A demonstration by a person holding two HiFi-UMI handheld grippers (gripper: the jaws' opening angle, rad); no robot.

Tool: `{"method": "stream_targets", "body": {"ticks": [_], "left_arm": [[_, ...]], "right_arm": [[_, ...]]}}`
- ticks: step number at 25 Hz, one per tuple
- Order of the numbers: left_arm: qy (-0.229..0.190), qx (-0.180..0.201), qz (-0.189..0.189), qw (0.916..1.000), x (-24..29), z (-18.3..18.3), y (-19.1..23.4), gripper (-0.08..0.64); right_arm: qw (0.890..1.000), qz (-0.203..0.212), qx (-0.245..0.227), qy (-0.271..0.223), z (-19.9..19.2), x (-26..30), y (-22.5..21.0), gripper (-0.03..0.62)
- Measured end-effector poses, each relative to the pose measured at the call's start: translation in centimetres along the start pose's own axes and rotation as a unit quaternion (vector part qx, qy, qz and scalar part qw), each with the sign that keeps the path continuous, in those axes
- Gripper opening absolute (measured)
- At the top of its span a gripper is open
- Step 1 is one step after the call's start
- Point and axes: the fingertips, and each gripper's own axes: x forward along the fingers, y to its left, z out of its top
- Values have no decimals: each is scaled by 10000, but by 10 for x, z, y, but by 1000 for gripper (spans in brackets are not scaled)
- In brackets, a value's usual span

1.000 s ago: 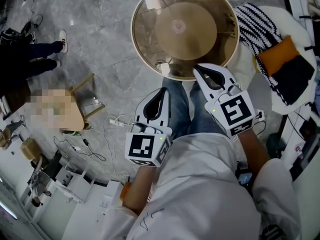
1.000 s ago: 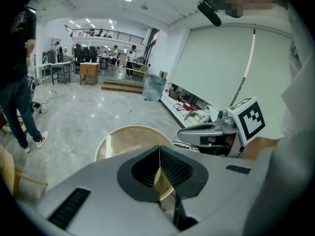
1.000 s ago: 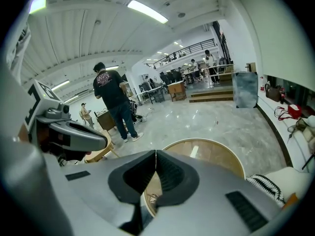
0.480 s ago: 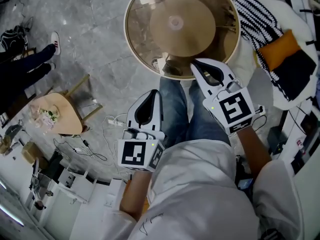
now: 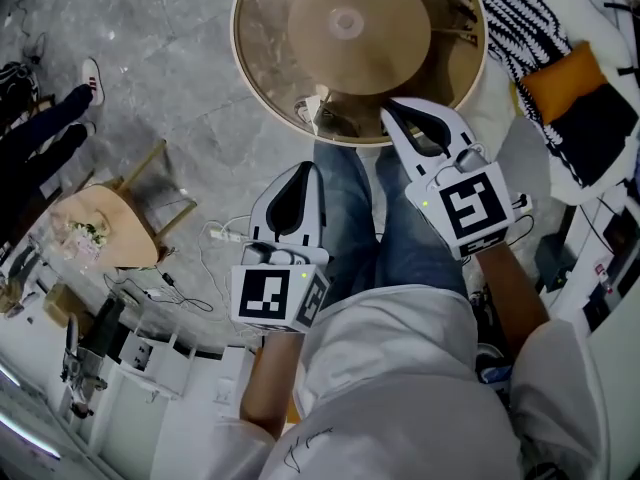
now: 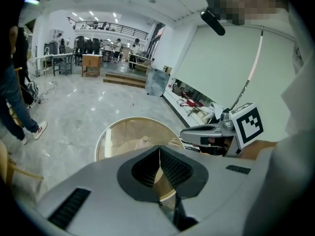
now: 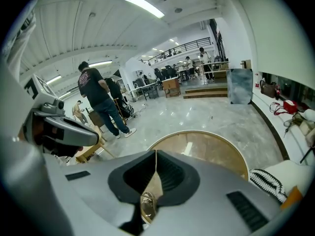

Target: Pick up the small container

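Small container point(image 5: 311, 112): a pale item standing on the round glass tabletop point(image 5: 268, 63), close to its near edge. It is too small in every view to tell what it holds. A round wooden base disc point(image 5: 360, 33) shows through the glass. Right gripper point(image 5: 395, 116): its jaws are closed tip to tip with nothing between them. The tip lies over the near edge of the tabletop, just right of the small container and apart from it. Left gripper point(image 5: 303, 171): its jaws are likewise closed and empty. It is held short of the near edge, above the person's jeans point(image 5: 350, 208) and the grey floor point(image 5: 180, 68). Off the right edge of the tabletop, a black-and-white striped textile point(image 5: 520, 28) and an orange cushion point(image 5: 565, 78) lie on a white seat. Off the left edge, a small wooden side table point(image 5: 95, 238) stands on the floor. Against the frame one second earlier, the tabletop sits higher in the head view, and the left gripper sits lower and farther from the near edge. The right gripper keeps its place at that edge. The small container is on the same spot of the glass, and both pairs of jaws are closed as before.
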Motion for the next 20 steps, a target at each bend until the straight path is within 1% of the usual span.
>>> {"method": "stream_targets", "body": {"ticks": [4, 9, 12, 20], "left_arm": [[75, -23, -105, 9999, 7, -8, 9, 18], [75, -137, -78, 9998, 14, -15, 19, 18], [72, -214, -79, 9997, 20, -19, 26, 18], [38, -276, -137, 9995, 32, -25, 33, 18]], "right_arm": [[9999, -77, 38, 85, -8, 13, 1, 17], [9996, -103, 240, -44, -15, 24, -2, 17], [9996, -112, 241, -118, -17, 34, -2, 17], [9993, -212, 201, -232, -27, 54, -5, 17]]}}
